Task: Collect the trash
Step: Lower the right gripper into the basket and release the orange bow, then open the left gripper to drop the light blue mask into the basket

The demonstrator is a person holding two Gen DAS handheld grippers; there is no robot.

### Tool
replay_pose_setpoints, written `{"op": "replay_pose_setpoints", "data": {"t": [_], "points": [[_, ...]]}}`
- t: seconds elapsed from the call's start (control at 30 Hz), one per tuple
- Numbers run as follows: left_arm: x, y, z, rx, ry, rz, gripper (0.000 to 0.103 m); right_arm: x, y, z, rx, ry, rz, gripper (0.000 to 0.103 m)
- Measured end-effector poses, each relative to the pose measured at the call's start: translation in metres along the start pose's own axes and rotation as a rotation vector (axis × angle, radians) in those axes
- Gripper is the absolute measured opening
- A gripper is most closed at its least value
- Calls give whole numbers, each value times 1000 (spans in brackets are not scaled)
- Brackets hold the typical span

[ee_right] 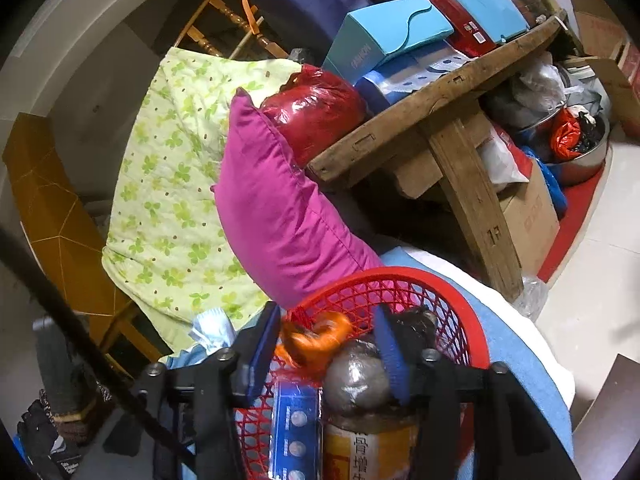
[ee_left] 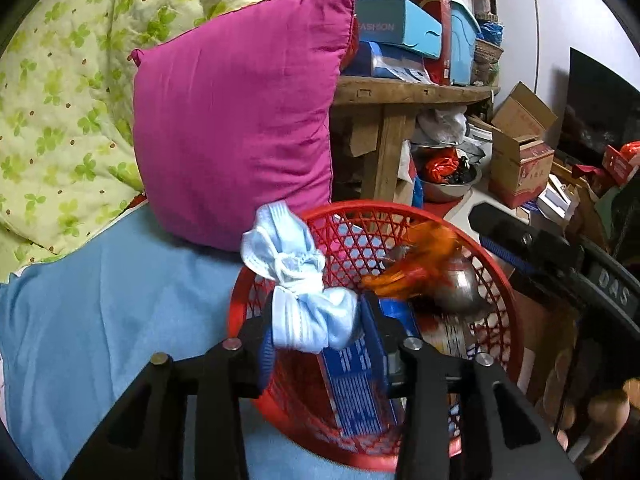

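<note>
A red mesh basket (ee_left: 505,304) stands on a blue sheet (ee_left: 100,312); it also shows in the right wrist view (ee_right: 472,320). My left gripper (ee_left: 318,320) is shut on a crumpled light blue face mask (ee_left: 296,268), held over the basket's left rim. In the basket lie a blue box (ee_left: 352,392), an orange wrapper (ee_left: 416,264) and a silvery foil lump (ee_left: 460,284). My right gripper (ee_right: 326,344) hangs over the basket, jaws apart, with the orange wrapper (ee_right: 316,340) and foil lump (ee_right: 356,376) between them. A yellow-labelled jar (ee_right: 368,448) lies below.
A magenta pillow (ee_left: 236,120) leans behind the basket, beside a green floral quilt (ee_left: 60,92). A wooden bench (ee_left: 404,96) stacked with boxes stands to the right. Cardboard boxes (ee_left: 520,152) and a steel bowl (ee_left: 448,184) sit on the floor.
</note>
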State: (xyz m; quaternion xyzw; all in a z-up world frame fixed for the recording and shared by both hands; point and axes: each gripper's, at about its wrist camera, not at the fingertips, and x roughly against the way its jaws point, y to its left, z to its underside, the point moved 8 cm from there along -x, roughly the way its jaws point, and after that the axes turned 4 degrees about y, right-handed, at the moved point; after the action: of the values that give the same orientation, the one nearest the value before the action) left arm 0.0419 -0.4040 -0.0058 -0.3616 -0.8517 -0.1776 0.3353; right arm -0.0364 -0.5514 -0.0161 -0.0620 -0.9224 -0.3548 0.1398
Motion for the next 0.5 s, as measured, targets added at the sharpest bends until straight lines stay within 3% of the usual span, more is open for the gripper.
{"op": "replay_pose_setpoints", "data": {"t": [0.07,0.37,0.5], "points": [[6,-1,5,-1,-13,4,60,2,1,1,20,-6,13,55],[43,2,22,29,-65,7,74,7,16,7,139,-26,56,55],[65,14,27,76,-94,-55,78,10,21,10,184,-36,78,55]]}}
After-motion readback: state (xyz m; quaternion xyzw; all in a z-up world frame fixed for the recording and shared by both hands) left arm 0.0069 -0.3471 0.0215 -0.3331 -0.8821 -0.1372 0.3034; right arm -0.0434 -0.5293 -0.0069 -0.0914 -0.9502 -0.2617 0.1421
